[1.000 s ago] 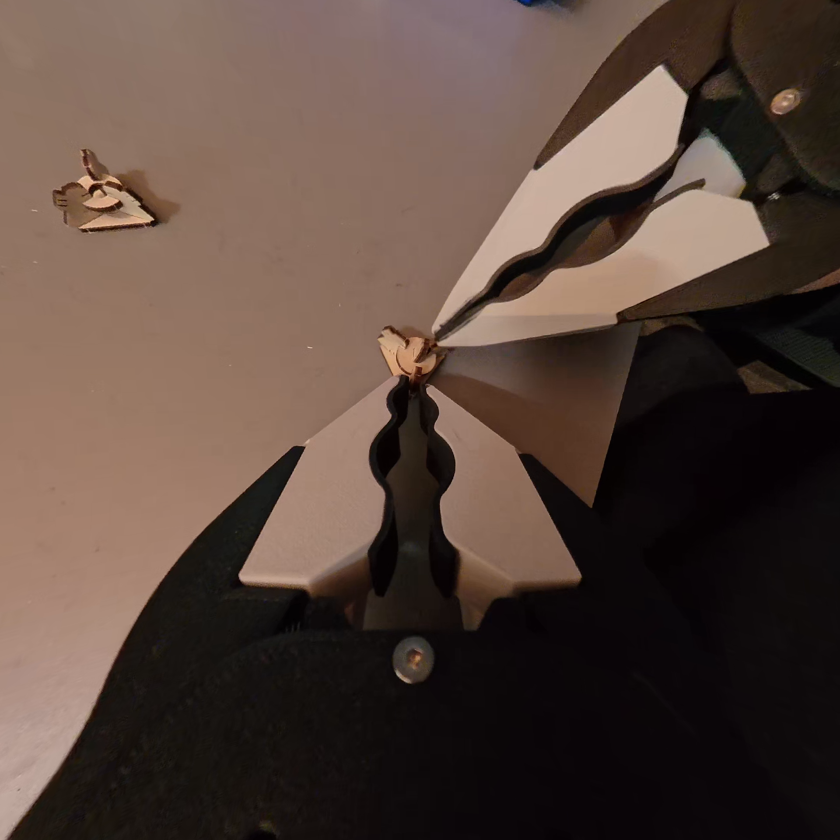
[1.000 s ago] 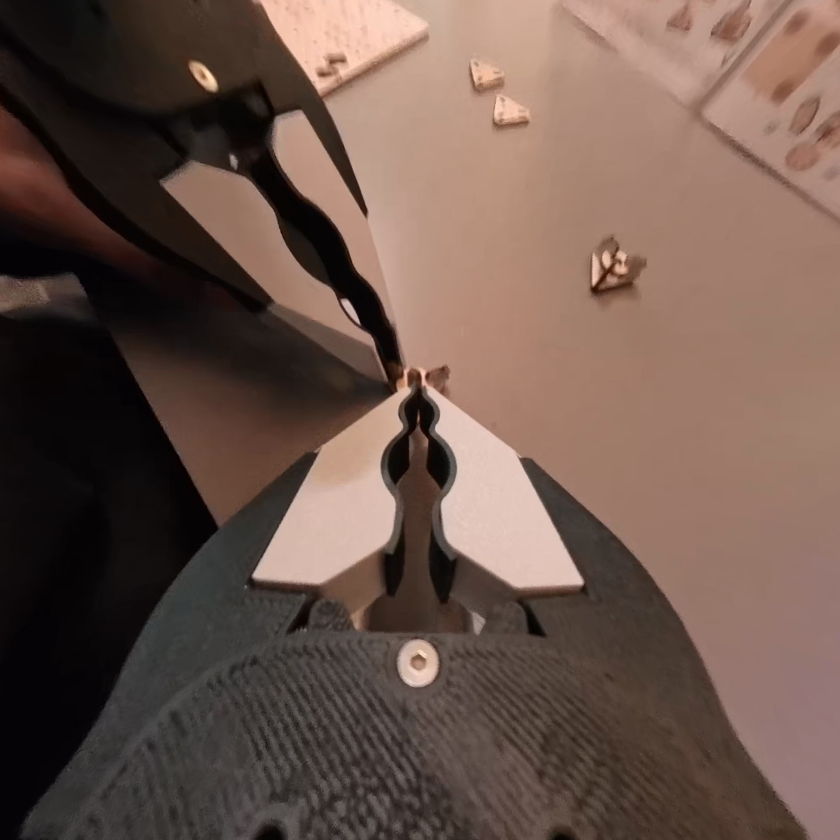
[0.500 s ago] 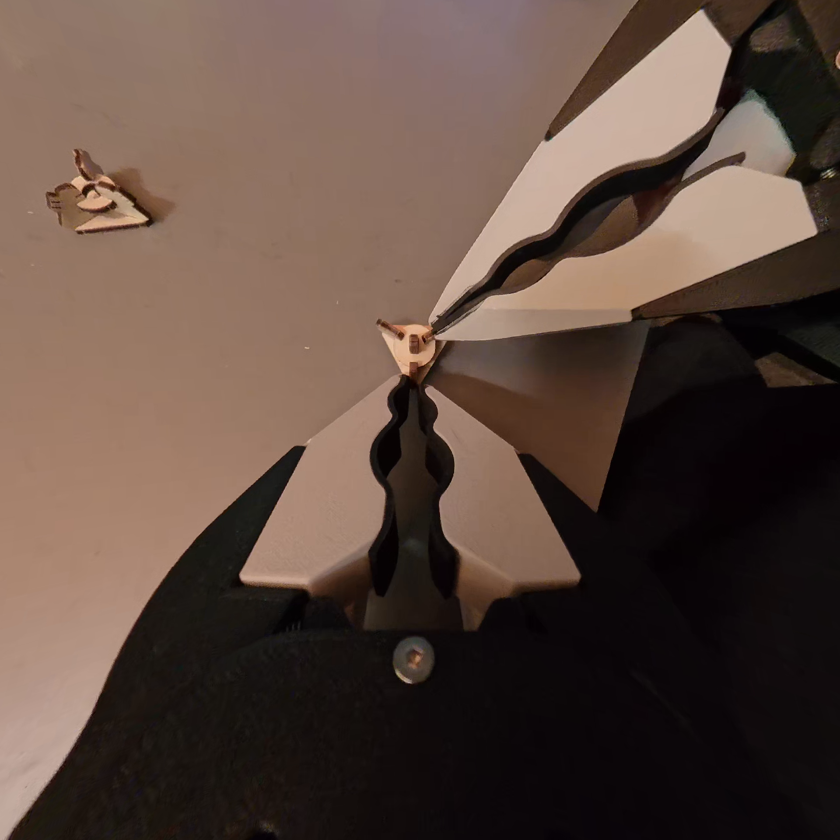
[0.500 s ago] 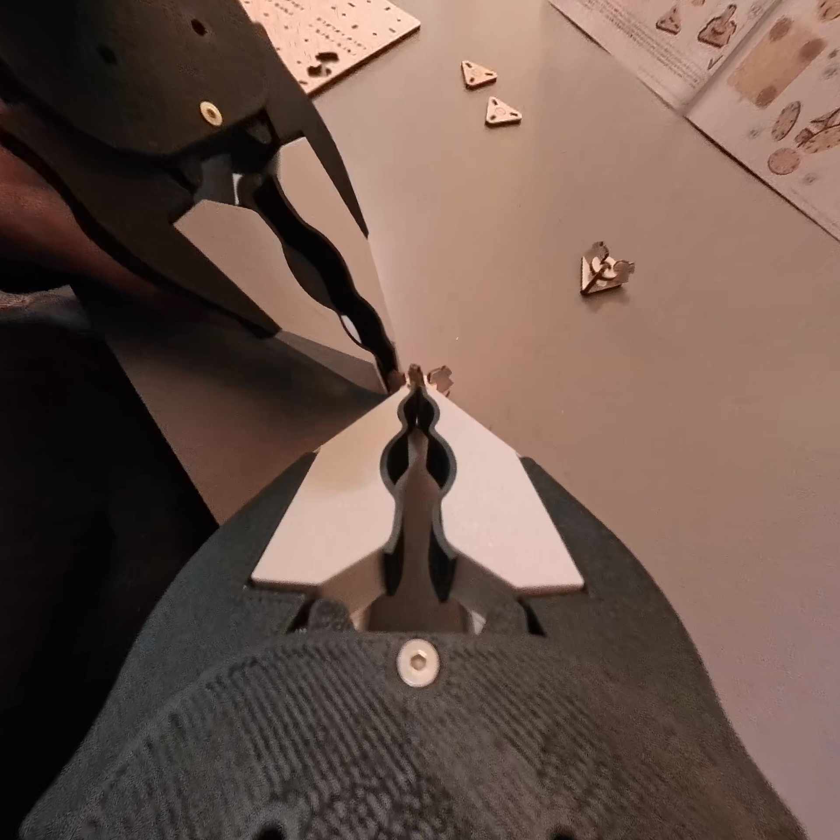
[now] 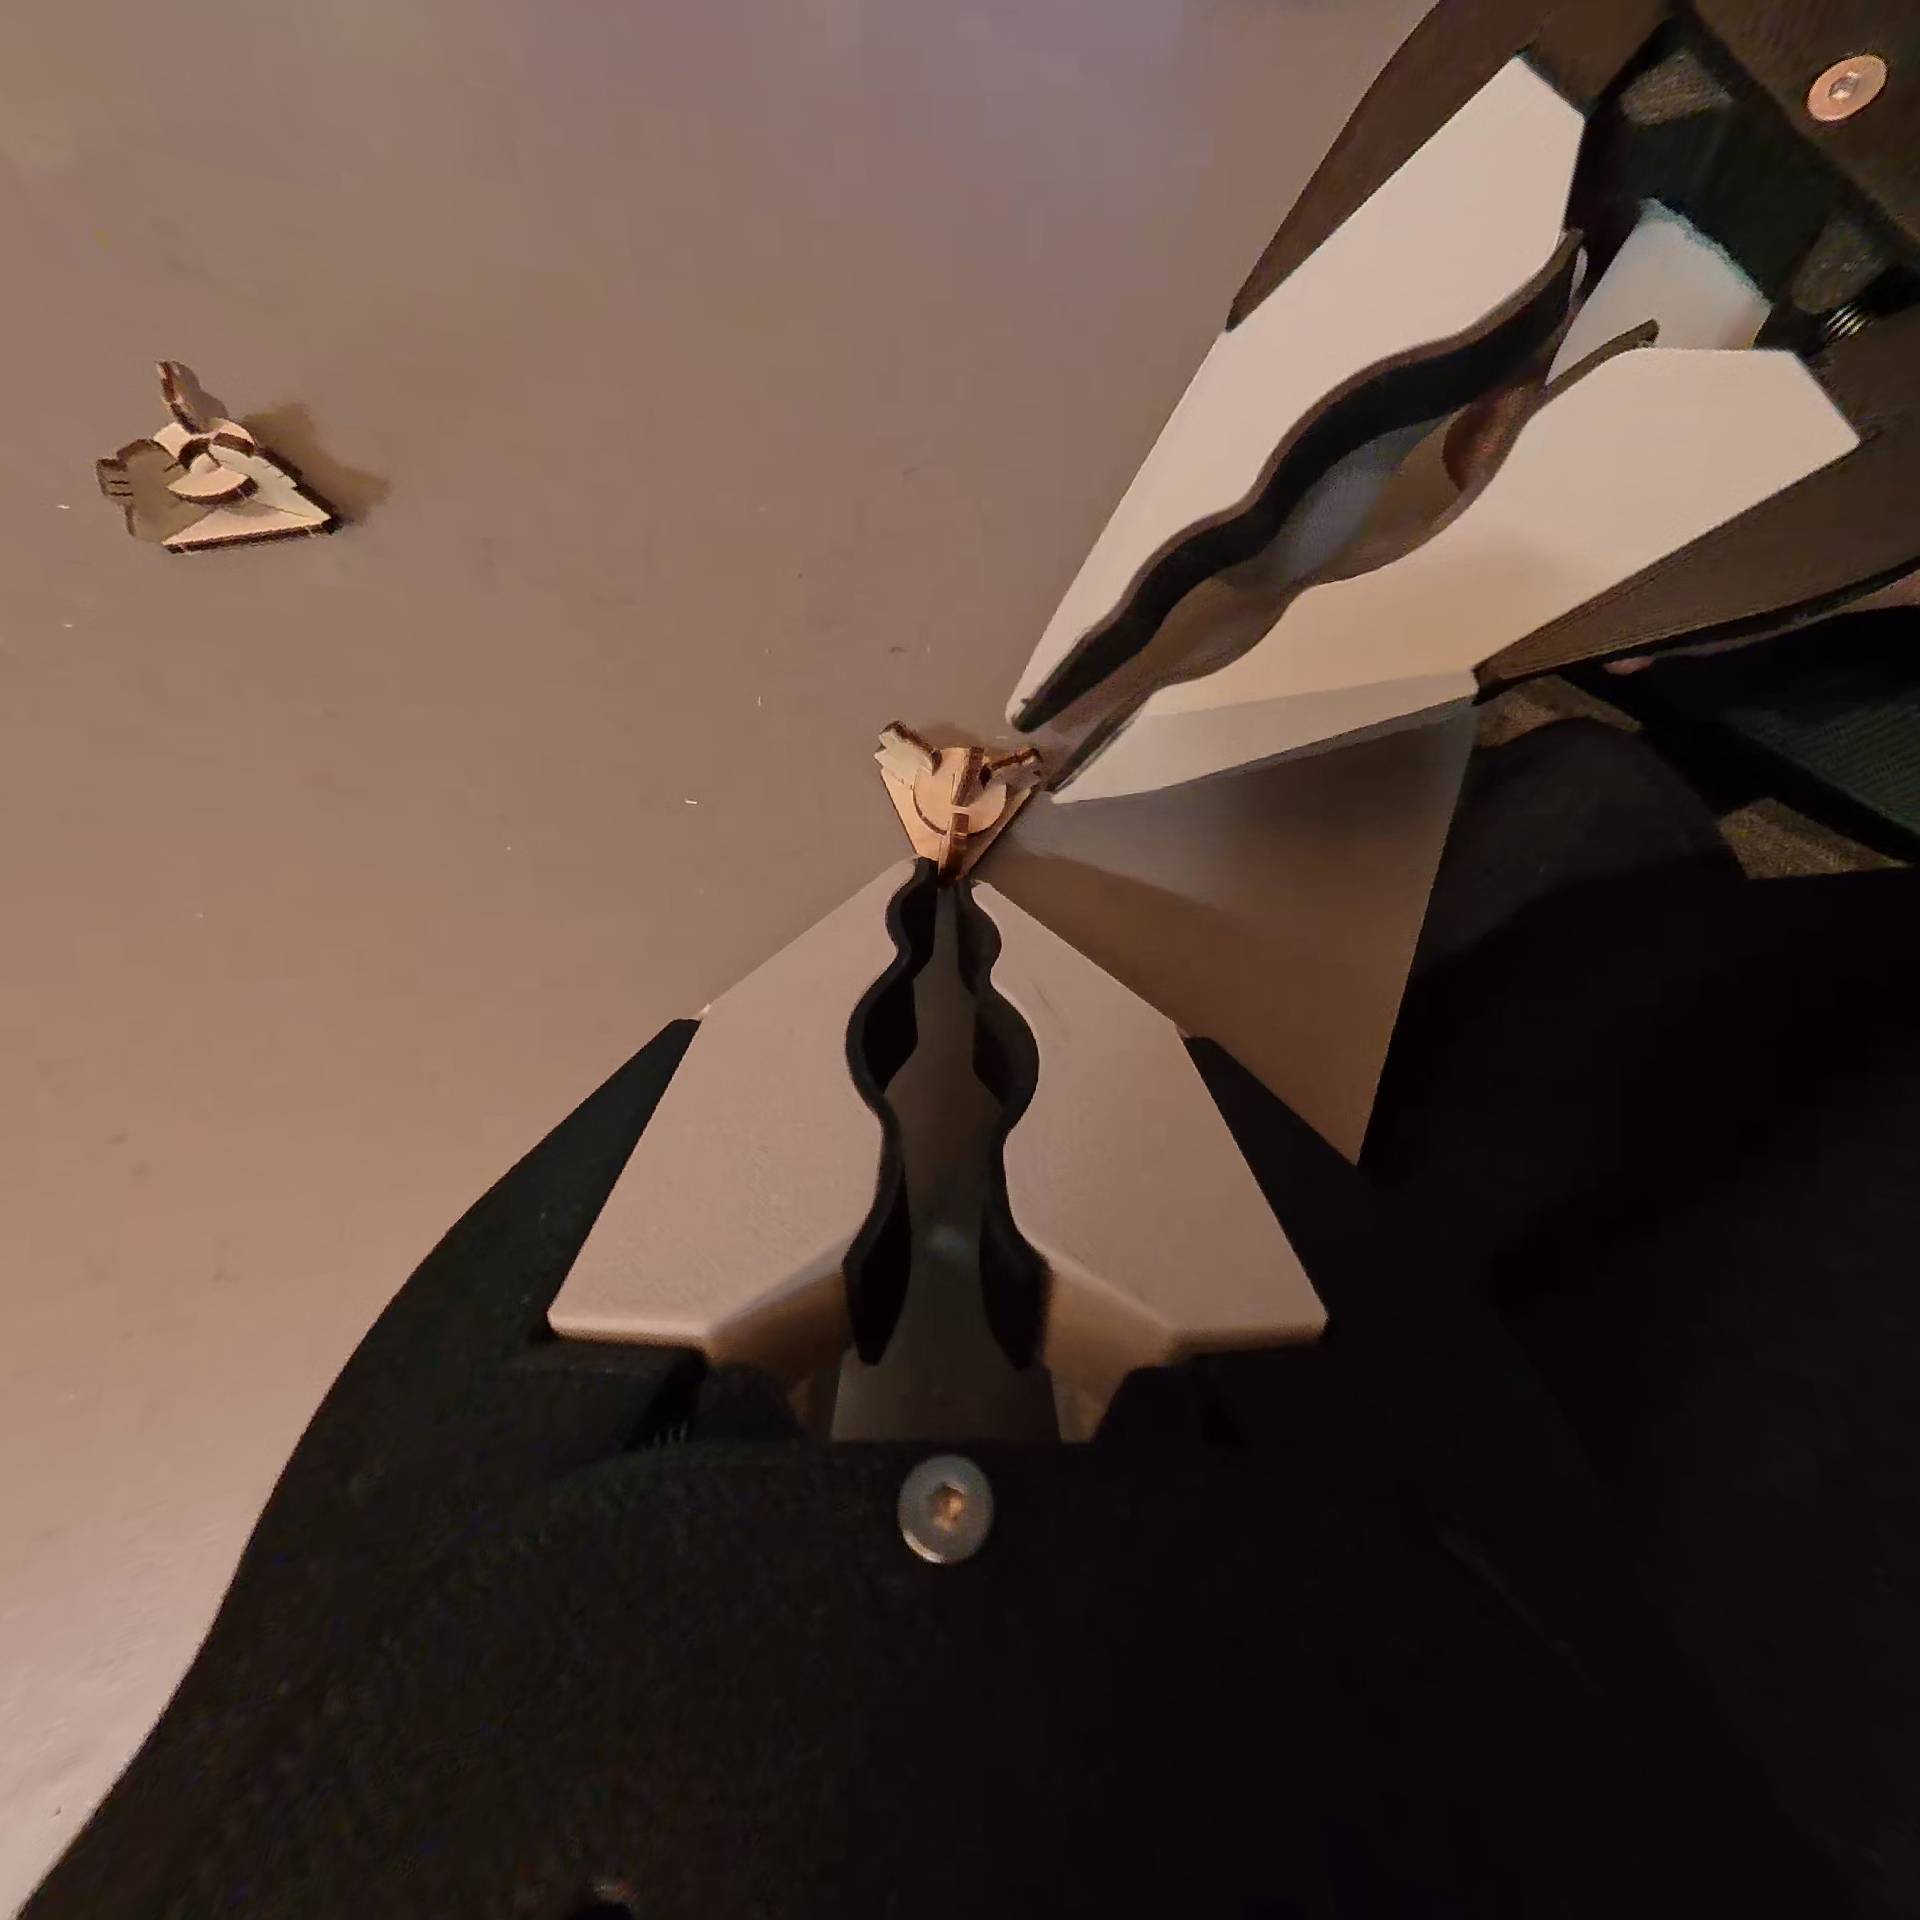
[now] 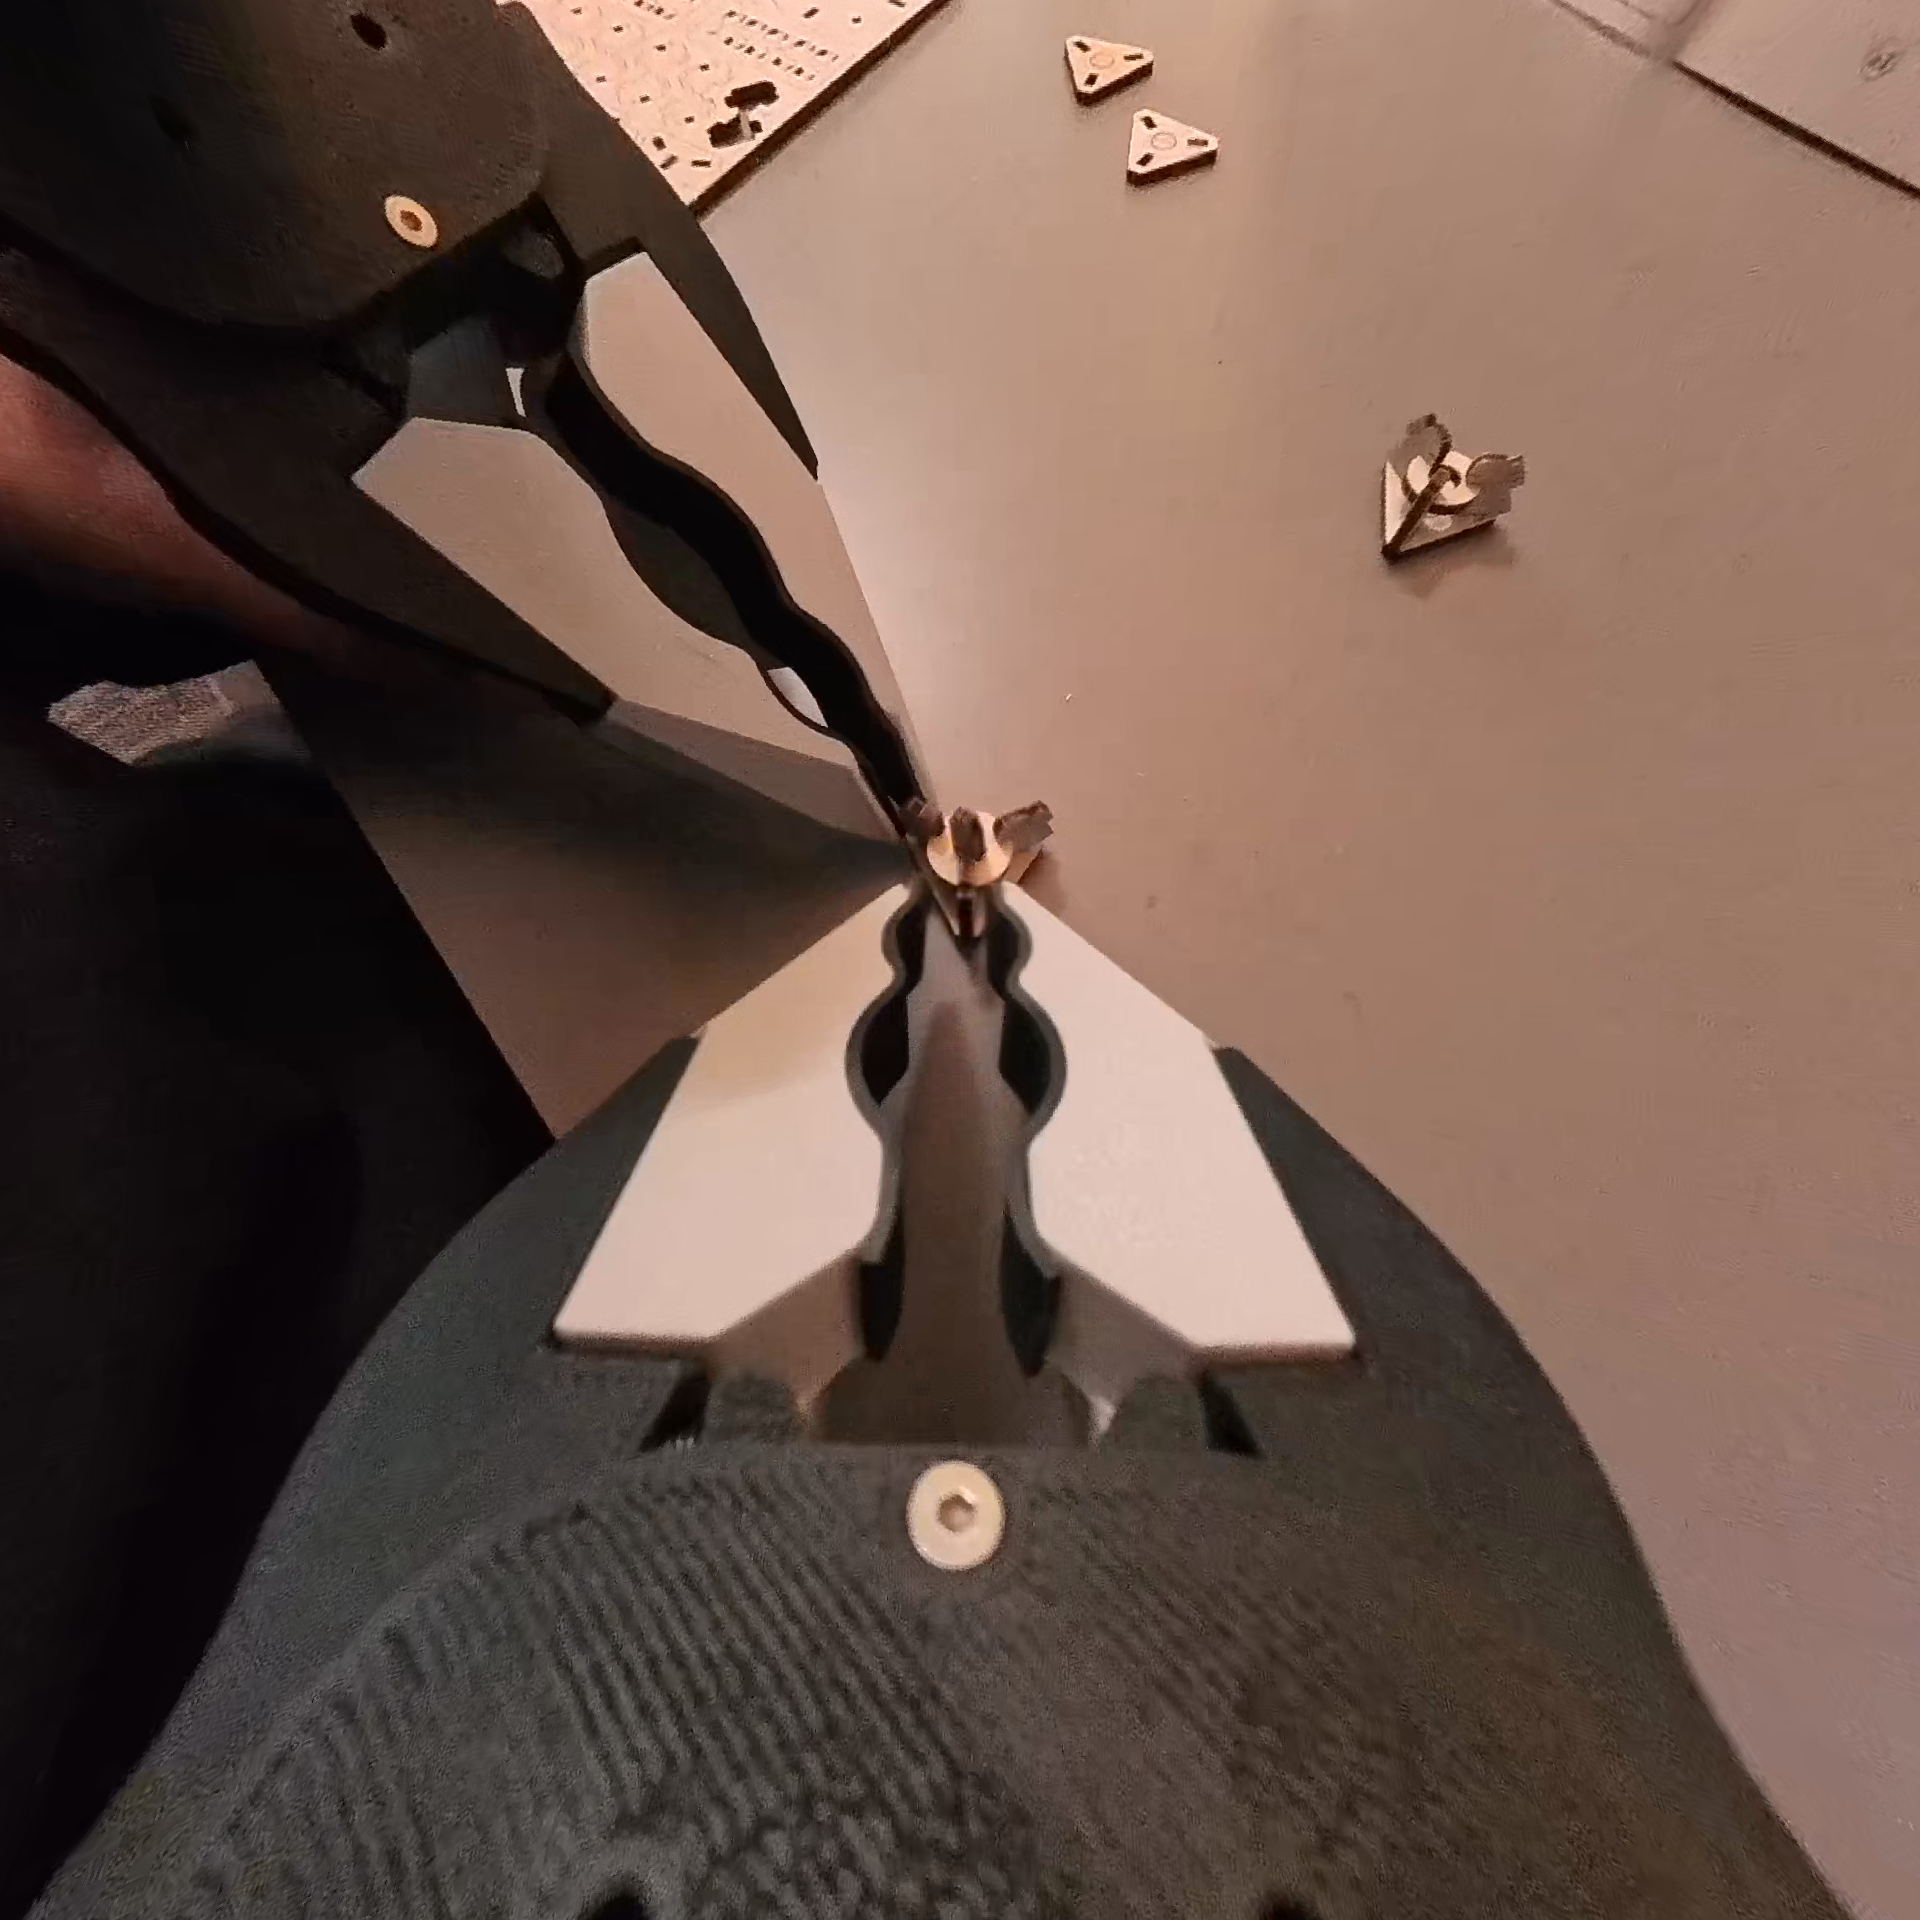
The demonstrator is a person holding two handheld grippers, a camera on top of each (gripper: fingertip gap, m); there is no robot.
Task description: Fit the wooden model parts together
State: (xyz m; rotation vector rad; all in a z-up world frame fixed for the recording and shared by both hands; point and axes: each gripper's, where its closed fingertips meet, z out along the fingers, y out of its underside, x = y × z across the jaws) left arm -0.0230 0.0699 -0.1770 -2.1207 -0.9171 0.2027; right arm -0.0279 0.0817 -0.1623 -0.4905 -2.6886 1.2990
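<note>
Pinching one wooden assembly [image 5: 951,805], left hand-held gripper [image 5: 948,871]; right hand-held gripper [image 5: 1044,743] parted; two triangles [image 6: 1110,64]

Right gripper [image 5: 1044,743] has parted its fingertips and let go of the small triangular plywood assembly with a round disc [image 5: 951,805]; its tips now sit just beside the piece. Left gripper [image 5: 945,868] alone pinches the assembly's lower corner.
</note>
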